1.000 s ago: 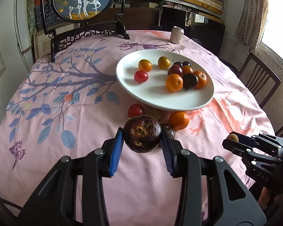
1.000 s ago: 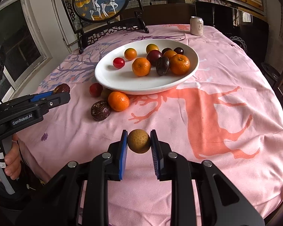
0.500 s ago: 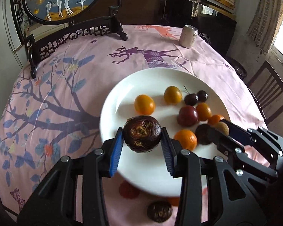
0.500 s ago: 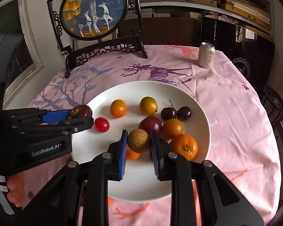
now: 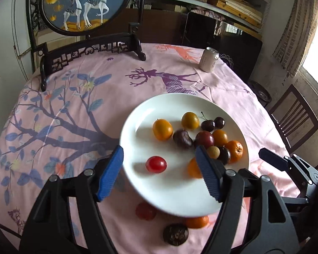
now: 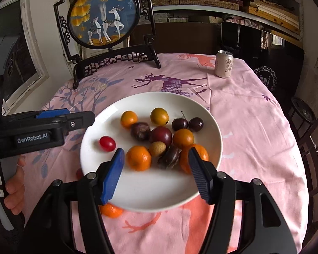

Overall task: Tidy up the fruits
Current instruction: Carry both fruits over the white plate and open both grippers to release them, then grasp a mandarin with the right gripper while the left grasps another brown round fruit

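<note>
A white plate (image 5: 171, 194) (image 6: 150, 199) holds several fruits. The dark passion fruit (image 5: 182, 138) (image 6: 140, 131) lies near the plate's middle. The tan longan (image 5: 213, 152) (image 6: 157, 148) lies among the oranges and plums. A red cherry tomato (image 5: 156, 164) (image 6: 107, 143) lies apart on the plate's left. My left gripper (image 5: 160, 172) is open and empty above the plate's near side. My right gripper (image 6: 155, 172) is open and empty above the plate's front. On the cloth in front of the plate lie a red fruit (image 5: 145, 211), an orange (image 5: 197, 221) (image 6: 110, 210) and a dark passion fruit (image 5: 176, 234).
A round table has a pink printed cloth (image 5: 74, 110). A framed deer screen on a black stand (image 5: 89, 6) (image 6: 105, 17) stands at the back left. A drink can (image 5: 208, 60) (image 6: 224, 64) stands at the back right. A wooden chair (image 5: 294, 122) is at the right.
Both grippers opened over the plate. The left let go of the dark passion fruit and the right let go of the longan; both fruits now lie on the plate.
</note>
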`<state>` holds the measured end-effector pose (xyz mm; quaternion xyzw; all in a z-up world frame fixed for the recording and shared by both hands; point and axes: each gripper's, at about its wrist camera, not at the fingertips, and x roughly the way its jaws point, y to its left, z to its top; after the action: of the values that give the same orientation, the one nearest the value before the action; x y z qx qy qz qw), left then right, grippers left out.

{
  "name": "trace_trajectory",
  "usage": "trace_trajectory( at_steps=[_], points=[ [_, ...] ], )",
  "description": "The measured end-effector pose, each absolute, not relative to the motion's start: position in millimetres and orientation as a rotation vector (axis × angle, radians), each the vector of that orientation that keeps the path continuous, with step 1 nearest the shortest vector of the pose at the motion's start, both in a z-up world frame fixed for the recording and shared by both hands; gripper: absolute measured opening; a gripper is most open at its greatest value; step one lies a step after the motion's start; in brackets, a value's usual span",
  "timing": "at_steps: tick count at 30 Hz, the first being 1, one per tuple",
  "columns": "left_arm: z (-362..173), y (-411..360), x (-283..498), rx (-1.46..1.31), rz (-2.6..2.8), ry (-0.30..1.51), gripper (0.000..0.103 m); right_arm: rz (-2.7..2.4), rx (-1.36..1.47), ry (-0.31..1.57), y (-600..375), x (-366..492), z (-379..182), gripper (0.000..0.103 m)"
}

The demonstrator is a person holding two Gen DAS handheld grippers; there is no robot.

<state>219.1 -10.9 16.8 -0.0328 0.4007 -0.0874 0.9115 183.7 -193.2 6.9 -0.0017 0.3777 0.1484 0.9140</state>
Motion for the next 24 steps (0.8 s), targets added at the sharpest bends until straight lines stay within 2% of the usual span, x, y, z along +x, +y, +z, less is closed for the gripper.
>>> trace_trajectory(
  at_steps=[1,2,4,10,19,21,23,24],
  points=[
    [19,-7,202,-0.057,-0.177,0.802,0.082,0.319,0.006,0.77,-195,168,7,0.072],
    [19,-5,185,-0.048,-0.172,0.78,0.083,0.334,0.015,0.765,-196,153,6,0.083],
    [14,1,154,-0.038,-0.173,0.752,0.085,0.36,0.031,0.756,-196,125,1,0.09],
    [-14,20,107,-0.069,-0.153,0.785,0.085,0.366,-0.012,0.758,-181,81,-9,0.09],
    [-32,48,87,-0.079,-0.079,0.808,0.085,0.376,0.012,0.811,-165,88,-36,0.09],
    [-34,49,84,-0.07,-0.08,0.809,0.085,0.37,0.037,0.814,-161,96,-43,0.087],
    [-36,49,82,-0.063,-0.088,0.807,0.085,0.376,0.055,0.843,-156,106,-52,0.063],
    [-37,49,80,-0.06,-0.091,0.805,0.085,0.38,0.063,0.857,-154,110,-55,0.058]
  ],
)
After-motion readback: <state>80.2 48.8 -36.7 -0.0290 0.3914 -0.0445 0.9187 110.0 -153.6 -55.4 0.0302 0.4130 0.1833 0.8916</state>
